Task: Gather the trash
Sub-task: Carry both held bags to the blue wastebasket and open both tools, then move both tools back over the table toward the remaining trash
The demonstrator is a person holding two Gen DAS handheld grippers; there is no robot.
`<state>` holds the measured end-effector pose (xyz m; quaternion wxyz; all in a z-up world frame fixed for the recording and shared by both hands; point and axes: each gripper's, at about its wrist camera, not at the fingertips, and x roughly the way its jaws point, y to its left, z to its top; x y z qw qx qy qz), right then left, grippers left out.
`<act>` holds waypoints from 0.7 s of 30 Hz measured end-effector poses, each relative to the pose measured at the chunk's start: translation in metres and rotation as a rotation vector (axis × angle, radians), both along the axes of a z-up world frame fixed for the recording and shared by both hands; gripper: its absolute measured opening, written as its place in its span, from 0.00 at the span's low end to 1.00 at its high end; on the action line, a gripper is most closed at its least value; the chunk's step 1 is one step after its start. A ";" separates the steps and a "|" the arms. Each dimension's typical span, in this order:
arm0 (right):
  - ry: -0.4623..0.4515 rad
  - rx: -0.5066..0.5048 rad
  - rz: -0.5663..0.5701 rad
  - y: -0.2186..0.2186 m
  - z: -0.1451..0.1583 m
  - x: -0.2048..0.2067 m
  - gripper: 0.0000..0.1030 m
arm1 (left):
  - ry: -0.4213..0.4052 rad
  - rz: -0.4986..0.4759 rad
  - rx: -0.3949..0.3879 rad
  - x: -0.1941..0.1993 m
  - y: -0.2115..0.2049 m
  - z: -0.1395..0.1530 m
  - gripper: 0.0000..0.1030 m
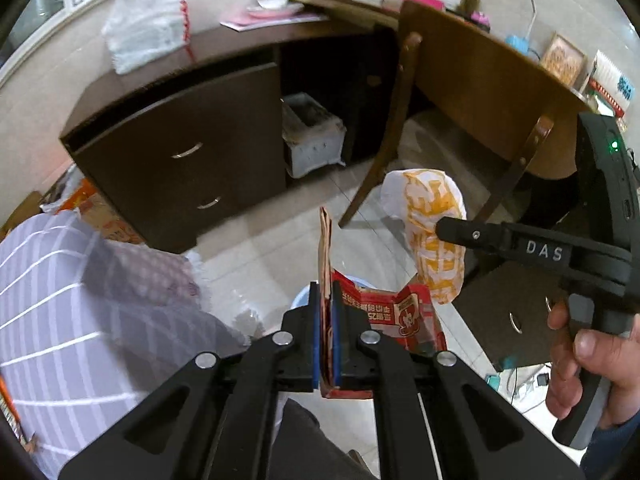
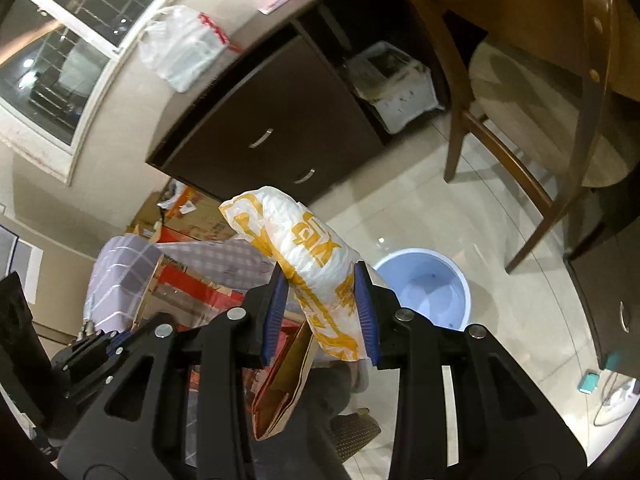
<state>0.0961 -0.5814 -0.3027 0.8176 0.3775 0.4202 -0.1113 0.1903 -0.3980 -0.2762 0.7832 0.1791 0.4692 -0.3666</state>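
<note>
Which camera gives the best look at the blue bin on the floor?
The right wrist view: the blue bin shows its open mouth on the floor. The left wrist view shows only a rim sliver behind its hand-held gripper.

- I count two grippers: left gripper (image 1: 326, 316), right gripper (image 2: 320, 312).
- One red packet (image 1: 400, 316), one white-and-yellow wrapper (image 2: 316, 264).
- One blue bin (image 2: 432, 292) beside one chair (image 2: 560, 120).

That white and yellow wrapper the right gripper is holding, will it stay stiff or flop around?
The white and yellow wrapper probably flops: it bends over the right gripper. Its crinkled, thin look suggests it is light. The pads dent it, so it likely squashes easily.
</note>
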 end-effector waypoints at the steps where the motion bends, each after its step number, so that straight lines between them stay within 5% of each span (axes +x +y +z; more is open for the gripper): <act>1: 0.012 0.001 -0.003 -0.003 -0.005 0.002 0.32 | 0.007 -0.008 0.008 0.002 -0.005 -0.004 0.05; 5: 0.042 0.005 -0.002 -0.009 -0.021 0.007 0.37 | 0.039 -0.023 0.039 0.008 -0.024 -0.019 0.13; 8: 0.068 -0.001 -0.009 -0.012 -0.031 0.011 0.46 | 0.053 -0.021 0.050 0.011 -0.029 -0.026 0.48; 18: 0.109 -0.003 -0.030 -0.007 -0.046 0.008 0.88 | 0.006 0.029 0.018 0.014 -0.015 -0.009 0.71; 21: 0.113 -0.017 -0.043 -0.004 -0.042 0.006 0.94 | -0.038 0.042 -0.005 0.010 -0.007 0.004 0.81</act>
